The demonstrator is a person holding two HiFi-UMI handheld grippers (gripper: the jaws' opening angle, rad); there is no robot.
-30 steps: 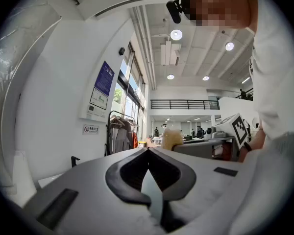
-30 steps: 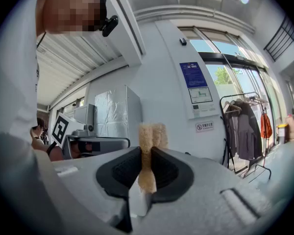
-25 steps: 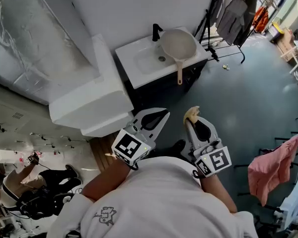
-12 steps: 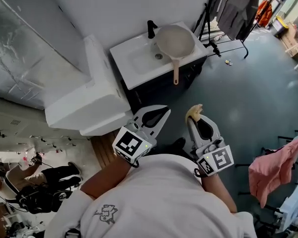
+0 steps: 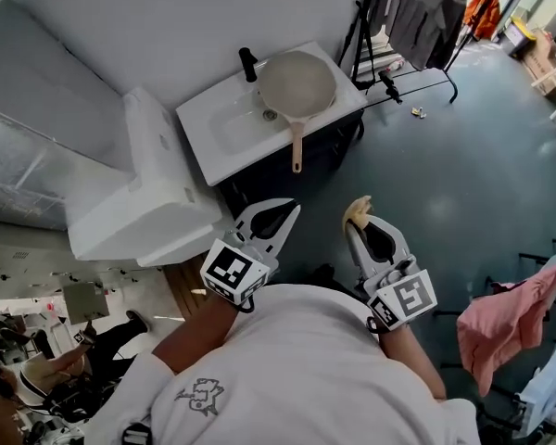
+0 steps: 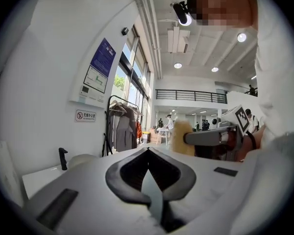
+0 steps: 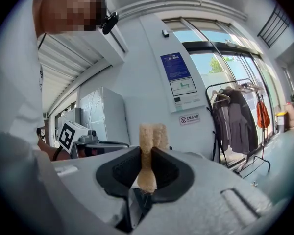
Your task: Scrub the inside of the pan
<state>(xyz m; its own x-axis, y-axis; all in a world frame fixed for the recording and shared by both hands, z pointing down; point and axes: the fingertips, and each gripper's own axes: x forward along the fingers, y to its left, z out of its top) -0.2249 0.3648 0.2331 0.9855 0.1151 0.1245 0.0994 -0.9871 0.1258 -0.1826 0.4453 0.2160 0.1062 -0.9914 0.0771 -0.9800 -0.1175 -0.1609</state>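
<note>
Right gripper (image 7: 147,151) fingers (image 7: 165,169) pinch sponge (image 7: 152,133); pan (image 5: 296,83) well apart.

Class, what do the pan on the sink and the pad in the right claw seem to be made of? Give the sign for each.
Pan: likely coated metal, pale matte beige without glare; handle looks like light wood. Pad: tan sponge or plant fibre, rough, squashed where the right claw pinches it.
</note>
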